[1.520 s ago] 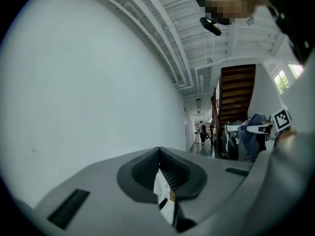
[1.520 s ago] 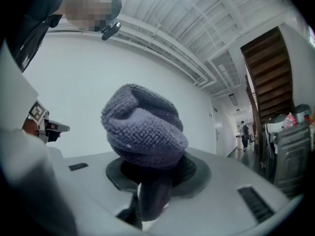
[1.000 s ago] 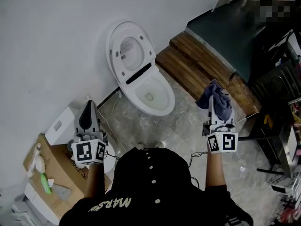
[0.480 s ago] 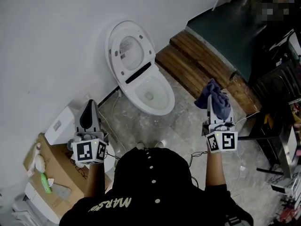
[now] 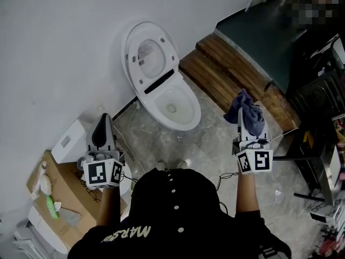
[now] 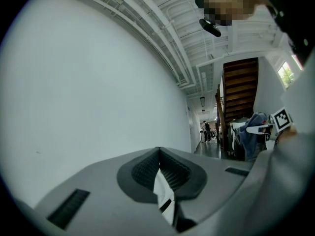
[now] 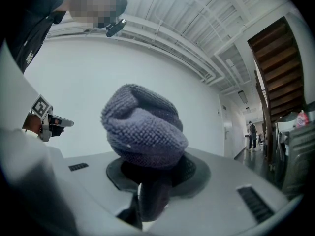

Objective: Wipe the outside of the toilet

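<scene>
Barely anything has moved in the last second: both grippers keep their raised pose, and the toilet (image 5: 187, 102) has only drifted a touch up and right in the head view.

Toilet: white, on the marble floor (image 5: 161, 144) against the white wall (image 5: 54, 36), lid and seat (image 5: 148, 53) tipped up. It lies ahead of the person, between the two grippers in the picture and well apart from both. Only the head view shows it; both gripper cameras point level across the room, over it.

Cloth (image 7: 142, 127): purple-grey, nubbly weave, bunched into a ball. The right gripper (image 7: 153, 181) has its jaws clamped on the cloth's lower fold, the bulk puffing out above the tips. From the head view the cloth (image 5: 245, 112) hides those tips. The left gripper view catches it from the side (image 6: 248, 132).

Left gripper (image 6: 159, 166): jaws together, pads meeting at the tip, nothing between them. In the head view it (image 5: 102, 127) is held over the floor near a white unit (image 5: 67, 142) and a cardboard box (image 5: 64, 198).

Right of the toilet: a wooden step (image 5: 232, 74).

Gripper views alone show a ribbed ceiling, a wooden staircase (image 6: 240, 87) and a long corridor with small distant figures (image 6: 206, 129). The right gripper view also shows the left gripper (image 7: 54, 122) against the wall.
</scene>
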`<state>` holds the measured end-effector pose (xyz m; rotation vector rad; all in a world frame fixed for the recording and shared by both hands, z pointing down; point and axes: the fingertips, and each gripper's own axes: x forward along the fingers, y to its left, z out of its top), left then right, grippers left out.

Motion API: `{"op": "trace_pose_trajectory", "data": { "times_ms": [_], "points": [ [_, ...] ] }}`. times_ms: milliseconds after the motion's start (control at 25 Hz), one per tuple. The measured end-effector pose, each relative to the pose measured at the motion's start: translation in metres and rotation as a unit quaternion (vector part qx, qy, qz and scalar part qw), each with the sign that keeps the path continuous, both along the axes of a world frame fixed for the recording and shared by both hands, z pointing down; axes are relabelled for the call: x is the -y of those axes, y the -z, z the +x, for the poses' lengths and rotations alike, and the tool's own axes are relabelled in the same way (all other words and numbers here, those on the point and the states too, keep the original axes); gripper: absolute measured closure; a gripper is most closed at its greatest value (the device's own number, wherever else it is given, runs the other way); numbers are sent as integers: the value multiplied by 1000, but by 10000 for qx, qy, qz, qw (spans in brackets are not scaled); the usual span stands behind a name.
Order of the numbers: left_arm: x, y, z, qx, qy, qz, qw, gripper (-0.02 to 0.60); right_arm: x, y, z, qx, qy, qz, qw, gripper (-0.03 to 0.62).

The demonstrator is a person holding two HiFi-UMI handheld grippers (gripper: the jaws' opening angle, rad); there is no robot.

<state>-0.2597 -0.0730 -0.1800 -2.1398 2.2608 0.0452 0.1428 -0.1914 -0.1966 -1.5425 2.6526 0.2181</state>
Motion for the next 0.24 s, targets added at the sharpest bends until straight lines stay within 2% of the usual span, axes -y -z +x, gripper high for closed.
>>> {"op": "trace_pose_trajectory", "data": {
  "times_ms": [240],
  "points": [
    [1,4,7,16,-65,-44,10000,571,-1,-3,-1,6,34,-31,10000,490]
  ]
}}
